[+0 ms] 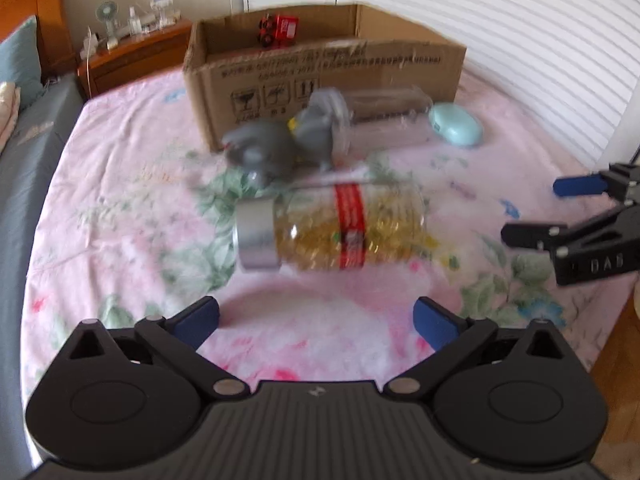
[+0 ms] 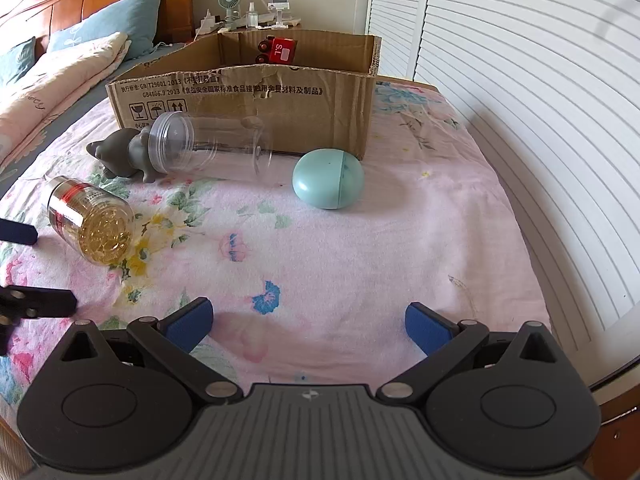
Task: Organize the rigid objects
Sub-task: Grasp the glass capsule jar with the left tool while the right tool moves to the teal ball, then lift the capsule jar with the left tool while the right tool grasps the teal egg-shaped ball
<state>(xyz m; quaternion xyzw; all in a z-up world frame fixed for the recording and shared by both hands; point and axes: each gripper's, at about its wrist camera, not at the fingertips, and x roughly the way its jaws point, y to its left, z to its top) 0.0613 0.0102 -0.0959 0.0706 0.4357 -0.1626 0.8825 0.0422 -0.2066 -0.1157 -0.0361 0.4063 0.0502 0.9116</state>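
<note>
A bottle of golden capsules [image 1: 332, 232] with a silver cap and red label lies on its side on the floral bedsheet, just ahead of my open, empty left gripper [image 1: 316, 318]; it also shows in the right wrist view [image 2: 90, 224]. Behind it lie a grey toy animal [image 1: 280, 144] [image 2: 122, 152], a clear plastic jar [image 1: 384, 120] [image 2: 212, 146] and a teal egg-shaped case [image 1: 456, 124] [image 2: 328, 178]. A red toy vehicle [image 1: 278, 30] [image 2: 278, 49] sits inside the cardboard box [image 1: 320, 76] [image 2: 240, 100]. My right gripper [image 2: 306, 326] is open and empty, seen from the left wrist view at the right [image 1: 532, 210].
The bed's pink floral sheet [image 2: 360, 260] fills the area. A wooden nightstand [image 1: 132, 52] with a small fan and bottles stands behind the box. Pillows and a folded quilt [image 2: 60, 80] lie at the left. White louvred doors [image 2: 520, 80] run along the right.
</note>
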